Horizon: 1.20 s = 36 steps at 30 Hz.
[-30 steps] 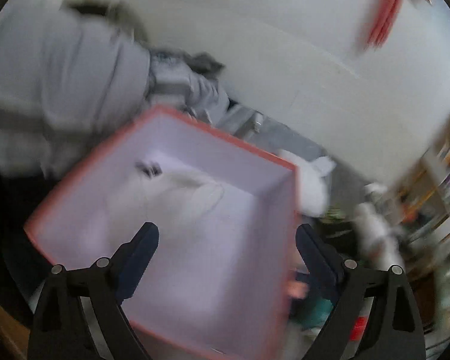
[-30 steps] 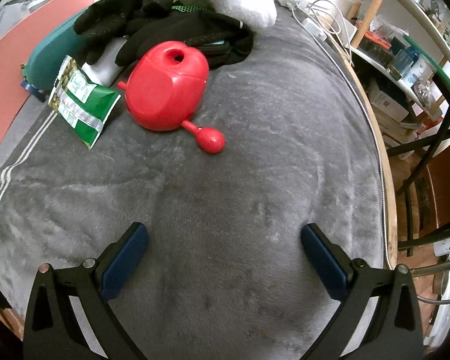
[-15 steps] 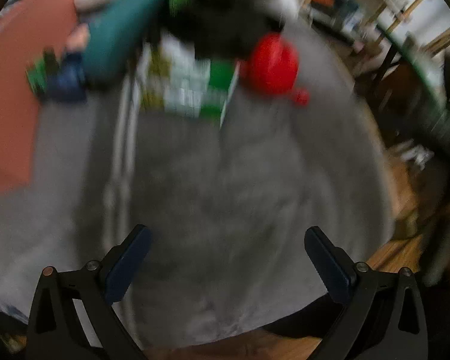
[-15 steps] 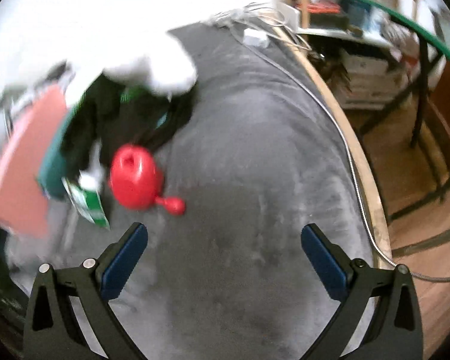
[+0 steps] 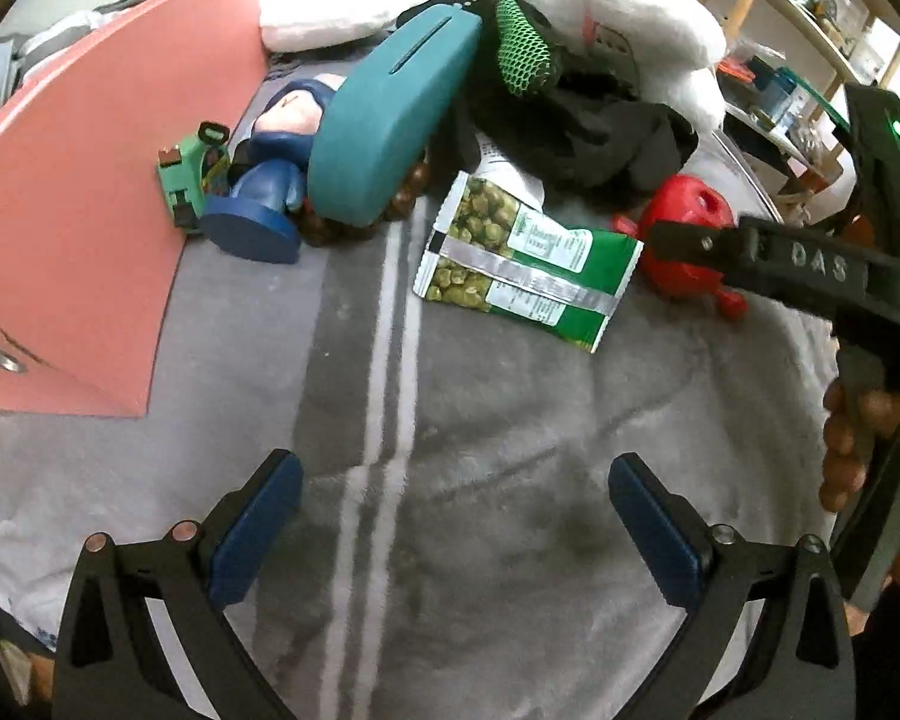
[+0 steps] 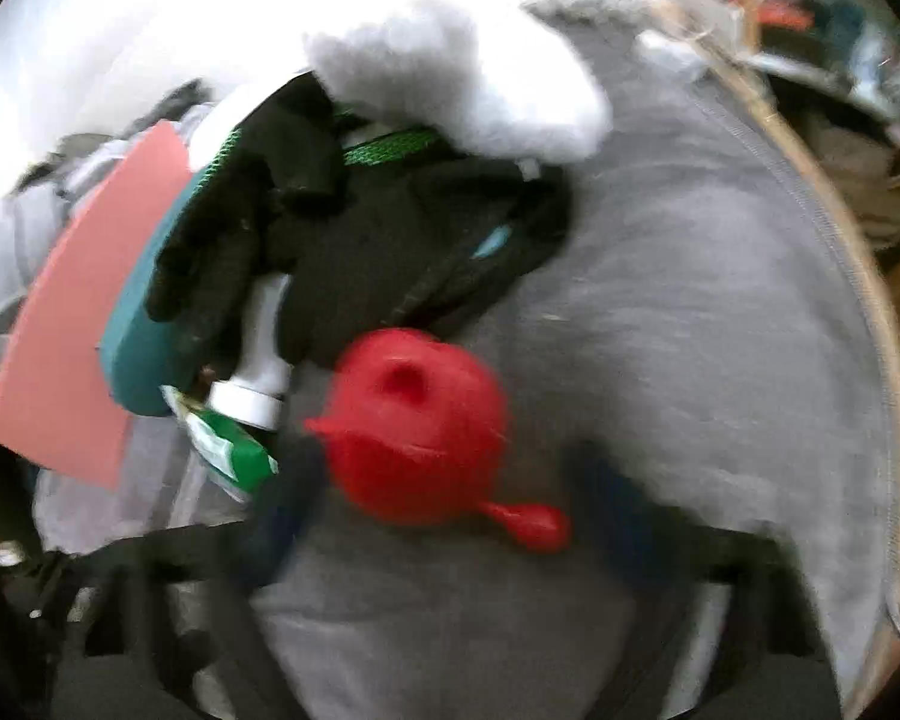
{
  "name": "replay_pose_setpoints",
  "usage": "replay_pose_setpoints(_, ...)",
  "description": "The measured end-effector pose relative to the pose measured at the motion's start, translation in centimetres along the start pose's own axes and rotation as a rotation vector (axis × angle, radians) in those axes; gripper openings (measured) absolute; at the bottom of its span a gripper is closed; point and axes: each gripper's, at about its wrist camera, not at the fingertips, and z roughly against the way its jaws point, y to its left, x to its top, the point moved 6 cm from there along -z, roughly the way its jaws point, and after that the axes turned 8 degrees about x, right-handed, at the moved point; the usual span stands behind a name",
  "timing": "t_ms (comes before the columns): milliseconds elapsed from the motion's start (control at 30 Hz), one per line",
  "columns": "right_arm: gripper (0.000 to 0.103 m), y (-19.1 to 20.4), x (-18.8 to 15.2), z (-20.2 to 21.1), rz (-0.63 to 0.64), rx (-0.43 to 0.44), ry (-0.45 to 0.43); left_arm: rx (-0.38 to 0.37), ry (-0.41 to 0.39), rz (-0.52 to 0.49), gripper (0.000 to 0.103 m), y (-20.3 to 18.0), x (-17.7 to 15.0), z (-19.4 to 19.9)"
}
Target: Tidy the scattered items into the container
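Right gripper [image 6: 444, 501] closing in on the red toy [image 6: 417, 426], left gripper [image 5: 453, 519] waiting.

The step in hand looks like picking up 1 of the scattered items: the red toy lies on the grey blanket [image 5: 510, 420] at the near edge of the pile, just right of the green snack packet [image 5: 528, 264], and well apart from the pink container [image 5: 72, 228] at the left. The right gripper tilts steeply down over the toy and its jaws have just been closing; the toy sits between them, but blur hides whether the pads press on it yet, so I cannot tell if it is grasped. The next move seems to call for a firm squeeze on the round body, then a carry leftward over the pile to the container. The left gripper points down at bare blanket, jaws spread wide and holding nothing.
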Motion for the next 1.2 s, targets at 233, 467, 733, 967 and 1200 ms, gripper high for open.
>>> replay_pose_setpoints(233,0.060,1.1,0.1,2.4,0.008,0.017,-0.021,0.039,-0.002,-0.043,0.103,-0.4,-0.2,-3.4)
replay_pose_setpoints(467,0.060,5.1,1.7,7.2,0.067,0.073,-0.119,0.058,-0.071,-0.064,0.103,-0.8,0.3,-4.0)
replay_pose_setpoints(733,0.073,-1.4,-0.3,2.1,0.042,-0.242,0.099,-0.087,-0.143,0.013,0.103,-1.7,3.0,-3.3)
replay_pose_setpoints(967,0.086,-0.6,-0.8,5.1,0.076,-0.254,0.049,-0.024,-0.210,-0.077,0.103,-4.7,5.2,-3.9)
replay_pose_setpoints(1200,0.082,2.2,-3.4,7.9,0.103,-0.130,0.025,-0.057,-0.179,-0.075,0.014,-2.4,5.5,-5.3)
